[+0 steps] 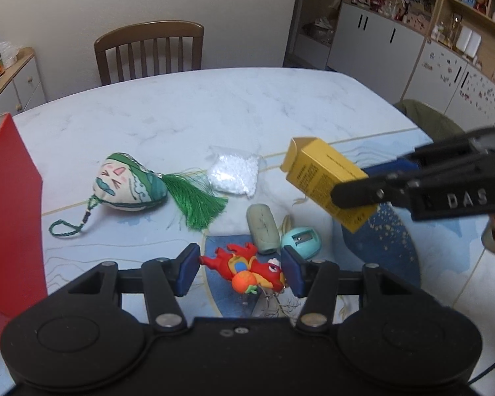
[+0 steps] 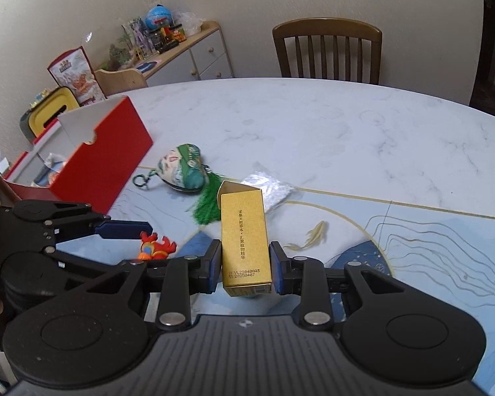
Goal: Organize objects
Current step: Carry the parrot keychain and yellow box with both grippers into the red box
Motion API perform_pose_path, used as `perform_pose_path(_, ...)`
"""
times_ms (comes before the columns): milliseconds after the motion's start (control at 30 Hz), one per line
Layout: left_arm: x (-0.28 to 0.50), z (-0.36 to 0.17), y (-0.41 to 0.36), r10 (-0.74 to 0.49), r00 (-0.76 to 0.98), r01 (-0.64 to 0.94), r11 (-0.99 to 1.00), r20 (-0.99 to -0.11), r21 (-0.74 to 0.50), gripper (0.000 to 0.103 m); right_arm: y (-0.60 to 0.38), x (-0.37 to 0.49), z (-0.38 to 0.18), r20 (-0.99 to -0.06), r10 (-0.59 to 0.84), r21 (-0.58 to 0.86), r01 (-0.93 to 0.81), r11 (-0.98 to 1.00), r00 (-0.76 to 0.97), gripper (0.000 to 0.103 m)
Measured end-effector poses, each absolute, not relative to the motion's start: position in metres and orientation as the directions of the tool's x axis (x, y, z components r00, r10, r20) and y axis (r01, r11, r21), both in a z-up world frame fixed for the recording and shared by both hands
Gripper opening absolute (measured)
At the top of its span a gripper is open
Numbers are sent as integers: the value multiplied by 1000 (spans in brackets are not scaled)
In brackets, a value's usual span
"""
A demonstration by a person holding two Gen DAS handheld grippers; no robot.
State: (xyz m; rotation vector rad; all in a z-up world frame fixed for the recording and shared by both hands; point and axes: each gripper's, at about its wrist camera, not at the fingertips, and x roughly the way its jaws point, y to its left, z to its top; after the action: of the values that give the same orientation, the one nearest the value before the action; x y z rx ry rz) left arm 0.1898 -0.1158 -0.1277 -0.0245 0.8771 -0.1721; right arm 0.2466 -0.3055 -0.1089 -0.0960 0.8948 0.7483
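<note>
Right gripper [image 2: 246, 269]: we hold the yellow box [image 2: 246, 241] between both pads, lifted off the table; its open flap end points away from us, the printed side faces the cam.
Left gripper [image 1: 241, 272]: jaws wide, nothing clamped; we hang low over the red toy [image 1: 247, 269], which sits between the two pads. We can't tell if either pad touches it.
Red toy: lies on the blue patch of the mat, w/ an orange ball on its front.
Near the toy: a grey-green case [image 1: 263, 229] and a teal sharpener [image 1: 301, 238] just beyond it, side by side, close to touching.
Farther out: a white bag [image 1: 236, 175] of small beads; left of it a green pouch [image 1: 128, 181] w/ a face print, its tassel [image 1: 194, 199] reaching toward the bag.
Red bin [image 2: 105, 155]: at the table's left edge, top open, some things inside; well apart from the toy cluster.
Table [image 2: 313, 125]: marble top, far half bare, so that's where we have room; curved far edge w/ a chair [image 2: 326, 51] behind it.
Right side: mat [image 2: 429, 247] area w/ wavy lines is free of things up to the near-right edge.
</note>
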Motion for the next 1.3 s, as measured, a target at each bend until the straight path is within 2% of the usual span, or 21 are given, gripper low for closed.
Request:
perform_pose_path(633, 160, -66, -52, -155, 675, 61, 986, -721, -154, 53, -251, 200, -63, -716, 571, 211, -655, 726, 402, 30)
perform_pose_path(1300, 149, -14, 79, -32, 732, -60, 992, -680, -111, 53, -124, 173, -21, -677, 617, 173, -728, 663, 401, 30)
